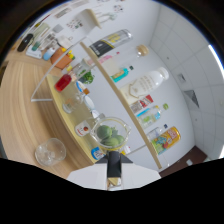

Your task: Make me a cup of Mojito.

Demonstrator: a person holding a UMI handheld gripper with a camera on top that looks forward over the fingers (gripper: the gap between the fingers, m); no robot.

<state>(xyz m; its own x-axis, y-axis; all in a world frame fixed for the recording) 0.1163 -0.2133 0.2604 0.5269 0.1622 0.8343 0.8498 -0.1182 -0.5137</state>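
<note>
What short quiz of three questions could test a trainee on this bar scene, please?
1. True or false: the glass just ahead of the gripper holds green lime pieces.
2. The empty glass bowl stands on: A) the wooden counter; B) the shelf with bottles; C) the floor.
3. Fill in: the large bottle on the shelf is ____ in colour.

Key: 1 true; 2 A; 3 white.
</note>
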